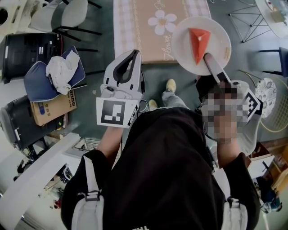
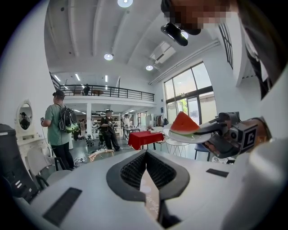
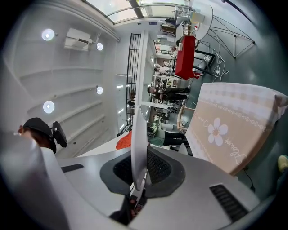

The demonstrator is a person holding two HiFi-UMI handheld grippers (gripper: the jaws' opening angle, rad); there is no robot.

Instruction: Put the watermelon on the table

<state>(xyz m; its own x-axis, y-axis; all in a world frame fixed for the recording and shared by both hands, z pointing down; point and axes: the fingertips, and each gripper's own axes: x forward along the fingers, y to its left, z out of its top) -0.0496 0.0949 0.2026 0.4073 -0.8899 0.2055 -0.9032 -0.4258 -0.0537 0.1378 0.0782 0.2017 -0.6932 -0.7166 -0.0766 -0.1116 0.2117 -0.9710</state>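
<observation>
Red triangular watermelon slice (image 1: 199, 43) lies loose on a white round plate (image 1: 182, 42), held up by the near right corner of the beige flower-cloth table (image 1: 139, 31). The right gripper (image 1: 208, 57) pinches the plate's rim; the left gripper (image 1: 134, 54) has its jaws pressed together, empty. The slice looks slippery and the plate stiff and breakable, so the rim hold probably needs keeping level.

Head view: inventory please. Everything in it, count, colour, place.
table: 1, beige with white flower, top centre
plate: 1, white, held at the table's near right corner
watermelon: 1 slice, red, on the plate
chairs: 2, grey, top left
cushion: 1, blue, left, white cloth on it
box: 1, brown cardboard, left, next to the cushion
shoes: 2, pale, floor by the table
left hand-held gripper: 1, white, shut, empty
right hand-held gripper: 1, white, shut on the plate's rim
</observation>
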